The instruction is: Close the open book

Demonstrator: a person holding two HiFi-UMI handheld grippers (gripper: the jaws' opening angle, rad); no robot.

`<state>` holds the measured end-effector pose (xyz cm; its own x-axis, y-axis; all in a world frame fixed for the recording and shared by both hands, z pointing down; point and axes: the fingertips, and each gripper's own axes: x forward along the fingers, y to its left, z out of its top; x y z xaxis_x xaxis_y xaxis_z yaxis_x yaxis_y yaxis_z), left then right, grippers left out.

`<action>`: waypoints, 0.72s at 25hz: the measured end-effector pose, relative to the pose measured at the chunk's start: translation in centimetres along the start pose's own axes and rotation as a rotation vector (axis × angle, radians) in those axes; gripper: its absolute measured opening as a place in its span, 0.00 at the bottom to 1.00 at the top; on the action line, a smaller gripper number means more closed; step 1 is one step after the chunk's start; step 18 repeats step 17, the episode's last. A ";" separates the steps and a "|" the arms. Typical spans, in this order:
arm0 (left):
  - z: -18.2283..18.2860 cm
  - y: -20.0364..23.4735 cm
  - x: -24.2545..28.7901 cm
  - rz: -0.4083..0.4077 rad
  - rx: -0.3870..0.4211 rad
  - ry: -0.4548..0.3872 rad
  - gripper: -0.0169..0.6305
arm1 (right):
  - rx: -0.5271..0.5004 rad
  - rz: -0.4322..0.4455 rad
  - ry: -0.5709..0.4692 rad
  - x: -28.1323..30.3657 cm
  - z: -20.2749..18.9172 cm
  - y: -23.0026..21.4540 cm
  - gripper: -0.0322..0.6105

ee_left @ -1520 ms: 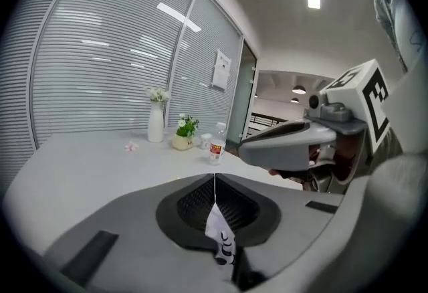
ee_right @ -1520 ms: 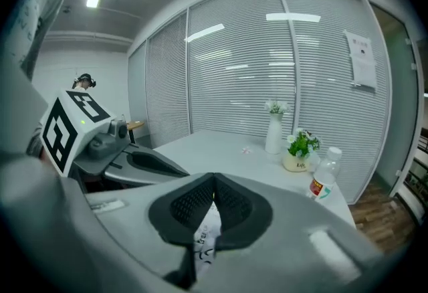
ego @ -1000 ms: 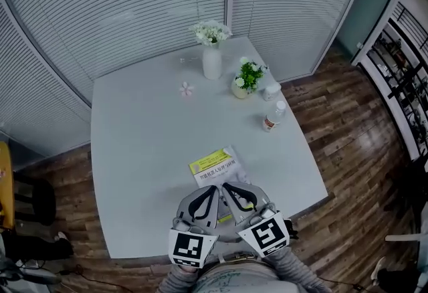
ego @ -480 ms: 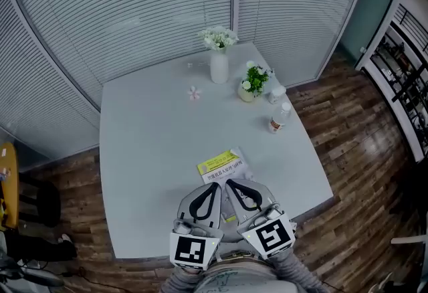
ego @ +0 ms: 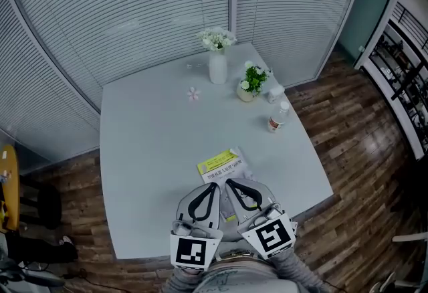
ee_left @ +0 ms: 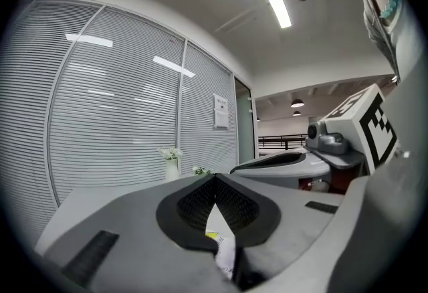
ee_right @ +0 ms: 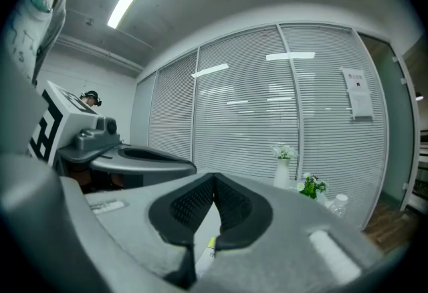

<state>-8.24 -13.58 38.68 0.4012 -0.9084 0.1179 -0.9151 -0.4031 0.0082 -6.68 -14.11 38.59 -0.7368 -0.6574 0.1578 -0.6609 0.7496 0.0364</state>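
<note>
A thin book (ego: 219, 166) lies flat on the grey table (ego: 147, 151), a yellow-and-white cover facing up. Its near end is hidden under my grippers. My left gripper (ego: 215, 185) and right gripper (ego: 227, 182) hover side by side just above that end, tips almost touching, both shut with nothing held. In the left gripper view the left gripper (ee_left: 215, 176) has its pads meeting, and a strip of the book (ee_left: 223, 253) shows below them. The right gripper (ee_right: 214, 176) in its own view is closed the same way, with the book (ee_right: 210, 243) visible in the slot beneath.
At the table's far side stand a white vase of flowers (ego: 217, 65), a small potted plant (ego: 250, 84), a white jar (ego: 273, 93) and a bottle (ego: 276, 116). A pink flower (ego: 194, 93) lies nearby. Blinds enclose the far side; a shelf (ego: 401, 51) stands at right.
The head view has shifted a little, so the table sits further right in the picture. Both grippers stay shut over the book's near end; the book has not moved.
</note>
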 end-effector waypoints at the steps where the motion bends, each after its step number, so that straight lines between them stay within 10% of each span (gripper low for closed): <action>1: 0.0 0.0 0.0 0.001 -0.001 0.002 0.02 | -0.002 0.001 0.003 0.0 0.0 0.0 0.05; 18: -0.8 0.1 -0.3 0.000 -0.006 0.012 0.02 | -0.012 0.017 0.036 0.1 -0.9 0.7 0.05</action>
